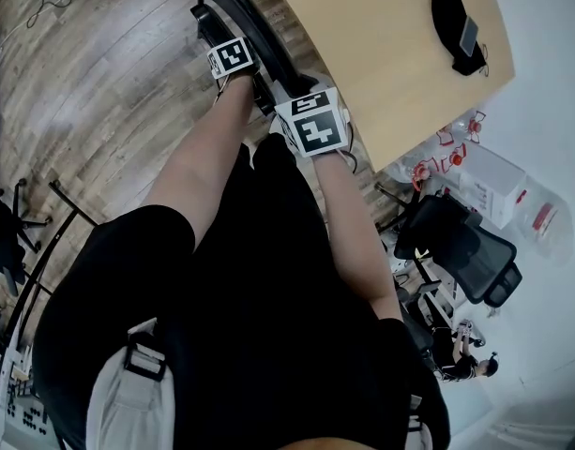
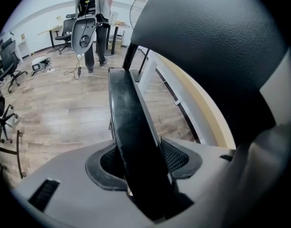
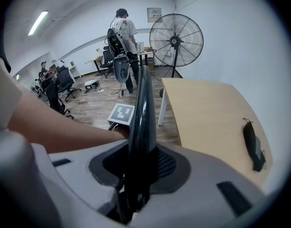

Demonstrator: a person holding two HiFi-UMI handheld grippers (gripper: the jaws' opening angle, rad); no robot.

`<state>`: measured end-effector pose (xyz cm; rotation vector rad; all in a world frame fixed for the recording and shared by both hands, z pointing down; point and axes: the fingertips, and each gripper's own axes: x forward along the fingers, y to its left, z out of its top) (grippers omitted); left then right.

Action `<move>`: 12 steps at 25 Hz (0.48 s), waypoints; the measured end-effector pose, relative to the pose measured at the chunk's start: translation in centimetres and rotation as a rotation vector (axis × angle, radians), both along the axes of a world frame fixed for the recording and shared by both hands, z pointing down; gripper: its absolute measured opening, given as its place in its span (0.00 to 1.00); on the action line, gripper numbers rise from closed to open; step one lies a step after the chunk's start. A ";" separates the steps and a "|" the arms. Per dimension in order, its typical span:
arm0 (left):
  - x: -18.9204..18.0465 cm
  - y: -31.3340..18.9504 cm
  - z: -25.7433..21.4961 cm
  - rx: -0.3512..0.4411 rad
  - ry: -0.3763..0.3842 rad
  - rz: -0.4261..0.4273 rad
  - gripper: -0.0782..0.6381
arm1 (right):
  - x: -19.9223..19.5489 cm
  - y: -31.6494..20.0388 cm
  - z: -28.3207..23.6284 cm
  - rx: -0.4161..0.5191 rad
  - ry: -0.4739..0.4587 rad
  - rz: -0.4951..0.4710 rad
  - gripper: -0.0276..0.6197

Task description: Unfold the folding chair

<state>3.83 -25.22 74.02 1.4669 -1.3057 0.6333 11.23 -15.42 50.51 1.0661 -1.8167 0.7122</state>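
The folding chair [image 1: 245, 12] is black and folded flat, standing on edge beside the wooden table. In the head view both grippers sit on its top edge, my left gripper [image 1: 233, 59] farther along and my right gripper [image 1: 313, 125] nearer to me. In the left gripper view the chair's thick black edge [image 2: 128, 122] fills the gap of my left gripper [image 2: 143, 163], with both pads against it. In the right gripper view my right gripper [image 3: 140, 167] is shut on the thin black edge [image 3: 144, 113], and the left gripper's marker cube [image 3: 121, 114] shows just beyond.
A light wooden table [image 1: 381, 54] stands right of the chair, with a black pouch [image 1: 459, 28] on it. A black office chair [image 1: 456, 247] is at the lower right. A big standing fan [image 3: 176, 39] and a person [image 3: 122, 30] carrying a chair are farther off on the wooden floor.
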 end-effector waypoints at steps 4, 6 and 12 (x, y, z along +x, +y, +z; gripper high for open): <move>-0.3 0.1 -0.1 0.002 0.013 0.003 0.40 | 0.1 0.0 0.0 -0.001 0.003 0.003 0.22; -0.3 0.4 -0.1 -0.004 0.040 -0.002 0.39 | 0.1 0.0 0.0 0.002 0.004 0.000 0.22; -0.4 1.0 -0.7 0.000 0.086 -0.006 0.39 | 0.8 0.0 0.0 0.011 -0.011 -0.003 0.22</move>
